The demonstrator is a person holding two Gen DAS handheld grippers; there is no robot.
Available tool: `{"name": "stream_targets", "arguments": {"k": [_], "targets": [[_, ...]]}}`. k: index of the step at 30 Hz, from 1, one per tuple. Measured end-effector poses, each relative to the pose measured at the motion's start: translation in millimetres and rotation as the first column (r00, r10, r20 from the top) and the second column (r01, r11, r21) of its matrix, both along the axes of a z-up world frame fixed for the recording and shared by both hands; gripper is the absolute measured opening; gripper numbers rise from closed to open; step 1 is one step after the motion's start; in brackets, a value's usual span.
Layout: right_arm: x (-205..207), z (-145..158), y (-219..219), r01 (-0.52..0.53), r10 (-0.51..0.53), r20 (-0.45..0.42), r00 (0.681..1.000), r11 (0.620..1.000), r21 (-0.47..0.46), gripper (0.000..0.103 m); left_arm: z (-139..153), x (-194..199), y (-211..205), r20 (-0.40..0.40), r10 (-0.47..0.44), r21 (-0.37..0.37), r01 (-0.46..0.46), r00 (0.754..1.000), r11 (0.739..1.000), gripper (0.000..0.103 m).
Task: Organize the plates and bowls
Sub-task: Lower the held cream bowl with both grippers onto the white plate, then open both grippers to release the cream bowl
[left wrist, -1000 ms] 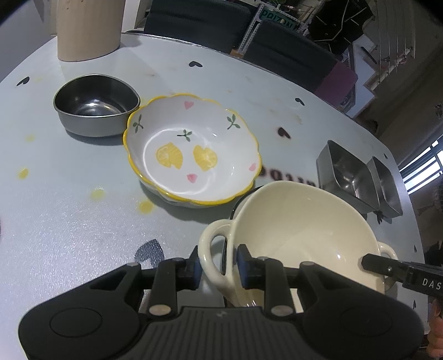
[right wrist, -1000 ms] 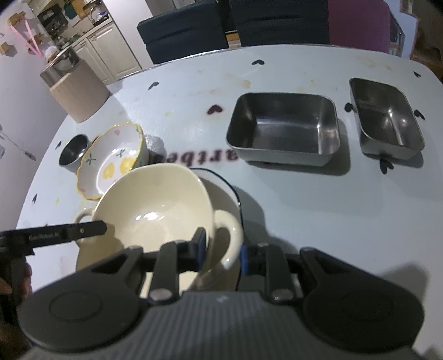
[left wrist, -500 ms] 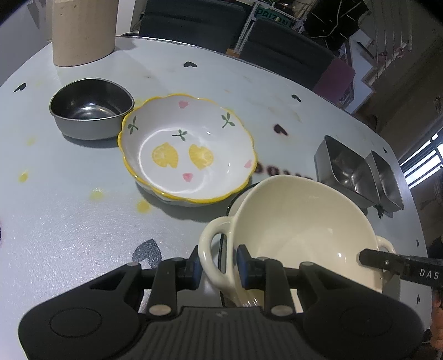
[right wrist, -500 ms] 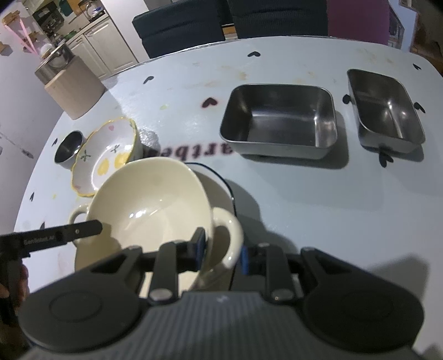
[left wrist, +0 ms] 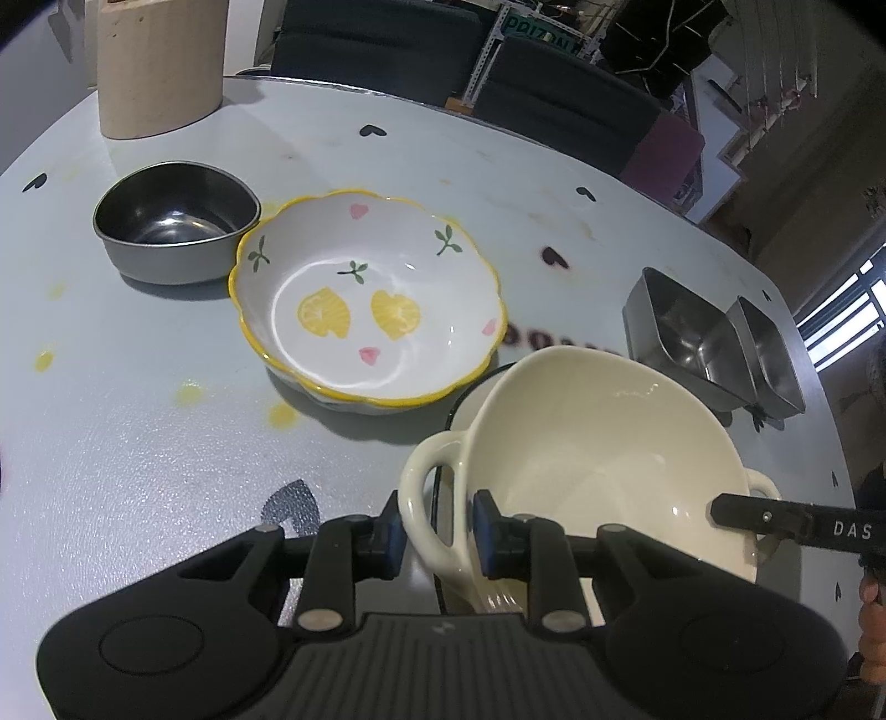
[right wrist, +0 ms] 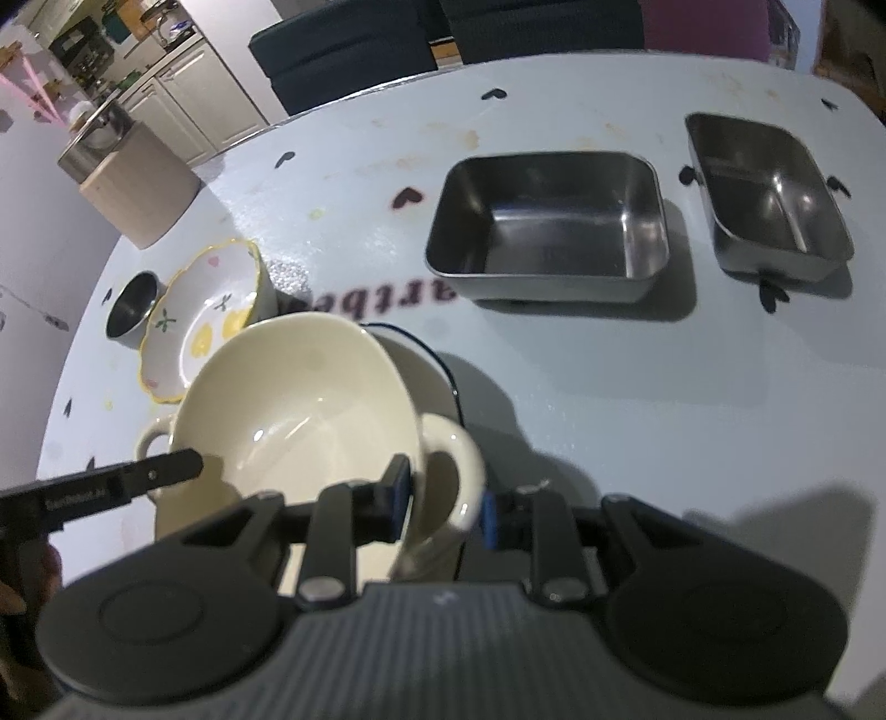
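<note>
A cream bowl with two loop handles sits tilted over a white plate with a dark blue rim; whether it rests on the plate or hangs just above it I cannot tell. My left gripper is shut on the bowl's left handle. My right gripper is shut on the opposite handle of the cream bowl. Each view also shows the other gripper's finger at the far handle. Beside it on the left stand a scalloped lemon-print bowl and a round steel bowl.
Two rectangular steel trays stand side by side at the right of the pale, heart-printed table. A wooden block stands at the far left edge. Dark chairs line the far side.
Both grippers keep their hold on the bowl's handles. The views have shifted only slightly, and nothing on the table has changed place.
</note>
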State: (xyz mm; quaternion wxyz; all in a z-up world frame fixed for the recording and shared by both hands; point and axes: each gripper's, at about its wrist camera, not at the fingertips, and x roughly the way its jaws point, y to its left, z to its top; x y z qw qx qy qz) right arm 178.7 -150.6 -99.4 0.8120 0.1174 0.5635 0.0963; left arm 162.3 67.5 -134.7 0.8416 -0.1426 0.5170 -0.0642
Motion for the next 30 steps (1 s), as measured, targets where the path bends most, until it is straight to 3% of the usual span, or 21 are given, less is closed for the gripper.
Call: {"name": "stream_targets", "arguments": {"k": [12,30], "targets": [[4,-8,-9,0.041,-0.039,-0.047,0.998,0.998,0.044,0.030,1,-1,-3,0.003,-0.011,0.013,0.011,1.000,1.000,0.026],[2,-10,3,-0.014,0.014,-0.009,1.000,0.999,-0.051,0.036,2,-2,-4,0.004,-0.023,0.031,0.023,1.000,0.999,0.027]]}}
